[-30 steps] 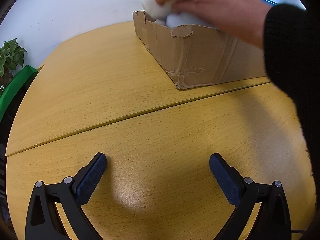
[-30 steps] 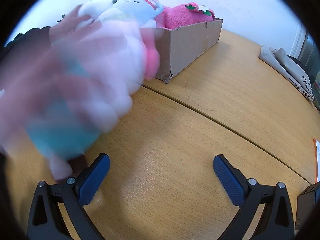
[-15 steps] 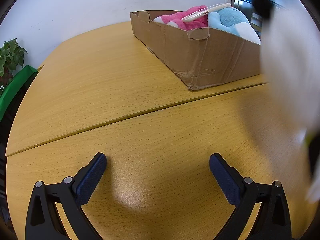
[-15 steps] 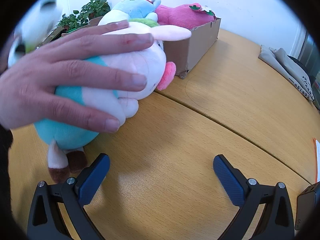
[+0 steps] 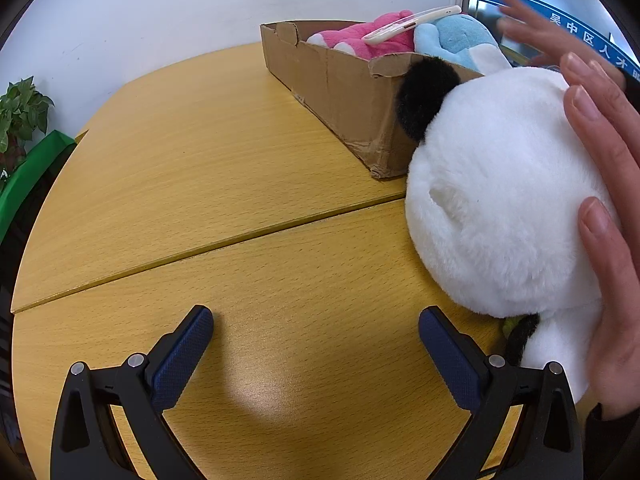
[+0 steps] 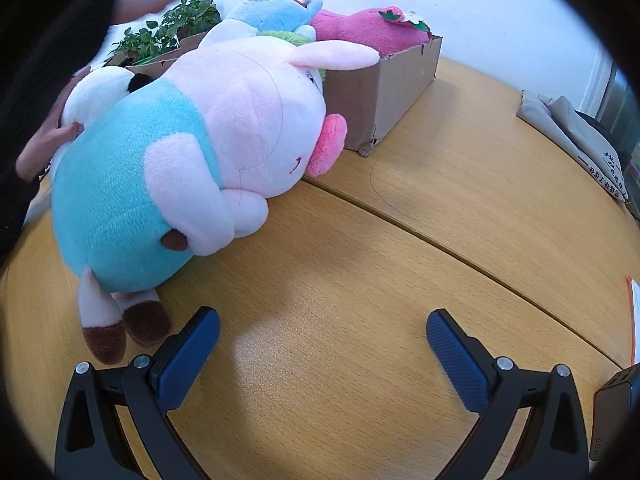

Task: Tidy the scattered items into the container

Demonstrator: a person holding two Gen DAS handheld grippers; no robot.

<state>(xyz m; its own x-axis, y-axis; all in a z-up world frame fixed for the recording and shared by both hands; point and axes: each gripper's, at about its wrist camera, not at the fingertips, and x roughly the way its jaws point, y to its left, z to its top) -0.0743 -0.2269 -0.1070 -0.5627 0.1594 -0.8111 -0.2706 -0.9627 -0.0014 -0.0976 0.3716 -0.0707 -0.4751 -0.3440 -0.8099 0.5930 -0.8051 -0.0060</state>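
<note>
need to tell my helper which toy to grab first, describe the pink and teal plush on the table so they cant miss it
Find the cardboard box on the wooden table; just in front of its near corner a large plush lies on its side. Unlike the white panda behind it and the toys inside the box, it has a pale pink head with a long floppy ear, a teal body and brown-tipped feet.

1. The wooden table (image 5: 224, 168) is light beech-coloured with a rounded edge, and a seam crosses its top from side to side.
2. A cardboard box (image 5: 340, 92) sits on the far section beyond the seam.
3. A white-and-black plush toy (image 5: 504, 192) rests on the table just in front of the box's near corner.
4. A pink-and-turquoise plush pig (image 6: 188, 160) lies on its side against the box's long wall, straddling the seam.
5. A folded grey cloth bag (image 6: 576, 136) lies well right of the box, at the table's edge.
</note>
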